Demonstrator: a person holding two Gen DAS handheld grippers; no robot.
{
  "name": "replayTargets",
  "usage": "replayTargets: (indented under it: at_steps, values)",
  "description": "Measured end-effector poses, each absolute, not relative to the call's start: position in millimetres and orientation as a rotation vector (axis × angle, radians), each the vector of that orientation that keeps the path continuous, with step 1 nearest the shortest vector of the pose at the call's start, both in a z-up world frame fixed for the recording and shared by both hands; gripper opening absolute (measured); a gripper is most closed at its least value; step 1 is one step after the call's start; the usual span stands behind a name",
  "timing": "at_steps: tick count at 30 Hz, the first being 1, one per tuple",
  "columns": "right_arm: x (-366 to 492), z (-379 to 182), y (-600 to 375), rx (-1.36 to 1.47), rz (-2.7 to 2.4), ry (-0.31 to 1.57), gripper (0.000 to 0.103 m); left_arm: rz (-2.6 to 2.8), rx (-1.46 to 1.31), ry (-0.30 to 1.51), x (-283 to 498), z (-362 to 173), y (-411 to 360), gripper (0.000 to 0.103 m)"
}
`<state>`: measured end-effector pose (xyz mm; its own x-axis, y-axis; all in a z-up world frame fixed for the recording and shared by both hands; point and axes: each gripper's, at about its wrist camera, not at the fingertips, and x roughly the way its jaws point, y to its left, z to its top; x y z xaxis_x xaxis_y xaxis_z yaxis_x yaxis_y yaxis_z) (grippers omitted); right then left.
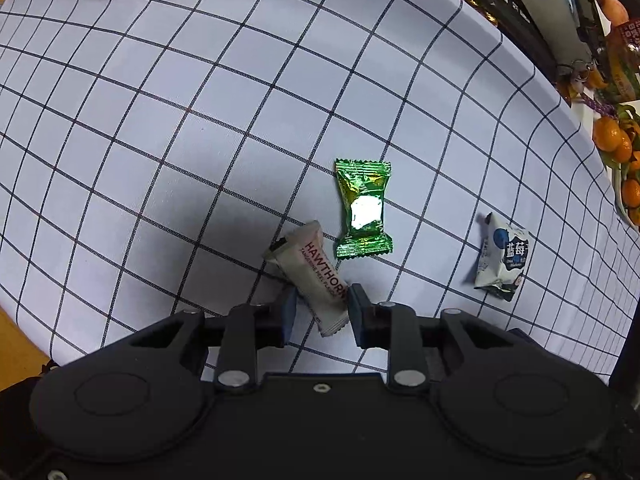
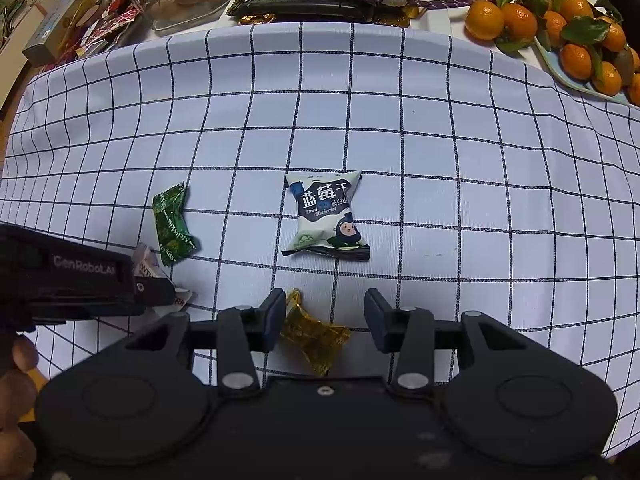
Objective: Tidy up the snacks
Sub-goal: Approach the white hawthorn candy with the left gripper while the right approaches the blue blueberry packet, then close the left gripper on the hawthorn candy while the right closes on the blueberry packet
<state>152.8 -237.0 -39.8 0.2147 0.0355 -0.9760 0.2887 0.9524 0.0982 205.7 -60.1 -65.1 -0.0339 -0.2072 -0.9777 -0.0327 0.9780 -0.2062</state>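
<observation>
Four wrapped snacks are spread on a checked cloth (image 2: 400, 140), a pair of tongs parted around two of them.

A crinkled green foil candy (image 1: 363, 210) with pinched ends lies beside a smooth white hawthorn stick (image 1: 316, 276), and a puffy white-and-blue blueberry pouch (image 2: 326, 216) lies apart to the right. The left tongs (image 1: 322, 308) are spread moderately, the stick's lower half lying between the pads without a visible grip. The right tongs (image 2: 326, 312) are opened wider around a glossy amber candy (image 2: 316, 340), whose upper tip is seen against the left pad. Leafy tangerines (image 2: 560, 28) are heaped beyond the cloth on the cluttered surface.
</observation>
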Motion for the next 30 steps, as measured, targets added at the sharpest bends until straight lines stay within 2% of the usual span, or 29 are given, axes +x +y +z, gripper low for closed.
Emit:
replayTargets:
  at_steps: [8,18,25,30]
  values:
    - [152,-31,-248,0.323,-0.185,1.321,0.045,-0.151,-0.153,1.527,217,-57,-55,0.033]
    - [160,-9,-290,0.528,-0.246,1.192,0.048,-0.151,-0.095,1.498,223,-55,-66,0.035]
    - [178,-23,-293,0.595,-0.270,1.184,0.052,-0.128,-0.094,1.508,235,-56,-89,0.036]
    - [184,-31,-276,0.539,-0.250,1.210,0.052,-0.136,-0.129,1.523,245,-59,-80,0.028]
